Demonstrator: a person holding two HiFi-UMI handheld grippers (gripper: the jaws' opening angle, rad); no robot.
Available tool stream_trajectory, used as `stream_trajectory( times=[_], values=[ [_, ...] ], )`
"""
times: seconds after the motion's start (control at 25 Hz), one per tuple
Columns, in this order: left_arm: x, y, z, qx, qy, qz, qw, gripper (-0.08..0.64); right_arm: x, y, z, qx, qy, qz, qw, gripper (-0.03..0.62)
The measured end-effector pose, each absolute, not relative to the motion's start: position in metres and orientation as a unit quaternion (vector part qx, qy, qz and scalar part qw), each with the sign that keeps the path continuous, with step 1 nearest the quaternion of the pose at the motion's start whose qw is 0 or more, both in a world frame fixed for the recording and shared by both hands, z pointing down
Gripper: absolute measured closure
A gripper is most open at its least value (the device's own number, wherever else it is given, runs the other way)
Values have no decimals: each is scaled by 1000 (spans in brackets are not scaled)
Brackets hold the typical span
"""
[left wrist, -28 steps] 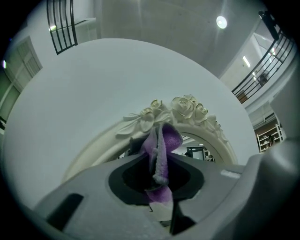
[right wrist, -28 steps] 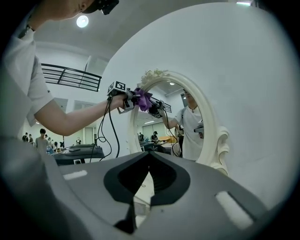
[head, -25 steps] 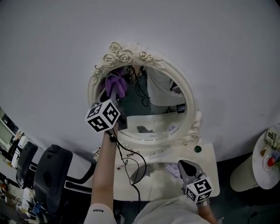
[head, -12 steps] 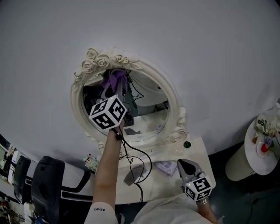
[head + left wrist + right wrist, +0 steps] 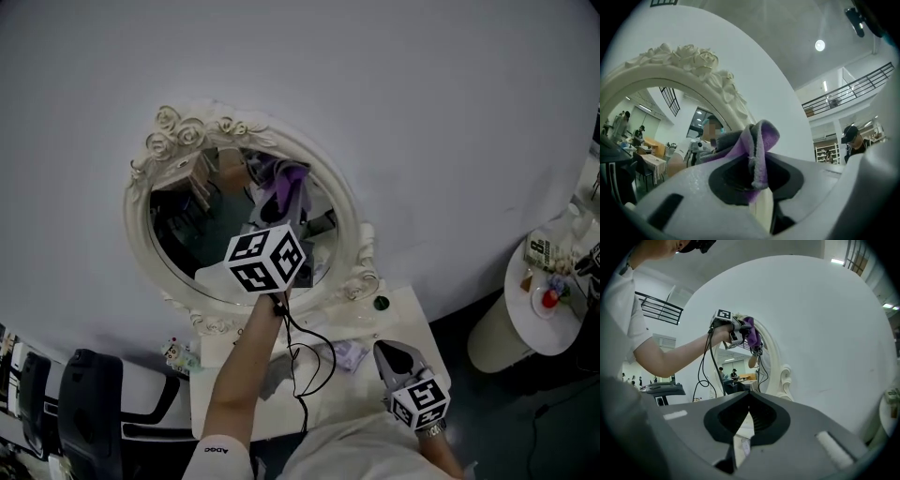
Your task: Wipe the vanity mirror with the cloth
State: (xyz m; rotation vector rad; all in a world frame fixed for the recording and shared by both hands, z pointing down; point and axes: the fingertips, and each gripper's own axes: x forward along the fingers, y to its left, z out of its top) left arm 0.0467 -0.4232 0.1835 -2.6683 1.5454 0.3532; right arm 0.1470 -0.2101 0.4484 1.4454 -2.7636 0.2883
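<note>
**Cloth pinched at the mirror's upper right**

A black chair (image 5: 89,394) stands far left, beside the white table (image 5: 411,317). Above the table, the oval mirror (image 5: 187,234) rises against the grey wall (image 5: 422,112), its cream frame topped with carved roses. The left tool (image 5: 757,180) is raised to the glass, its jaws pinching a purple cloth (image 5: 284,186) whose fold sticks out past the tips. The cloth sits at the upper right of the glass, near the frame; I cannot tell whether it touches. A black cable (image 5: 302,361) droops from this tool toward the table. The right tool (image 5: 749,399) hovers low over the table's right end, jaws pressed together on nothing. Far right stands a round side table (image 5: 525,328) carrying small items
</note>
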Motion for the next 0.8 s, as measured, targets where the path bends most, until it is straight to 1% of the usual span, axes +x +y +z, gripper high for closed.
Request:
stream_trajectory(
  times=[0.16,0.36,0.48,0.68,0.8],
  values=[
    [52,-435,208,-865,494,91,18,488,150,-205,453,472,-876,98,6,586],
    [30,-438,214,-856,510,81,26,488,147,-204,458,477,-872,109,10,586],
    [7,-437,211,-847,525,75,42,488,137,-206,459,472,-875,111,10,586],
    [-38,-432,215,-840,536,73,39,489,108,-209,461,449,-886,112,21,586],
    [-79,-428,214,-828,554,75,40,489,91,-210,461,434,-894,110,25,586]
  ],
)
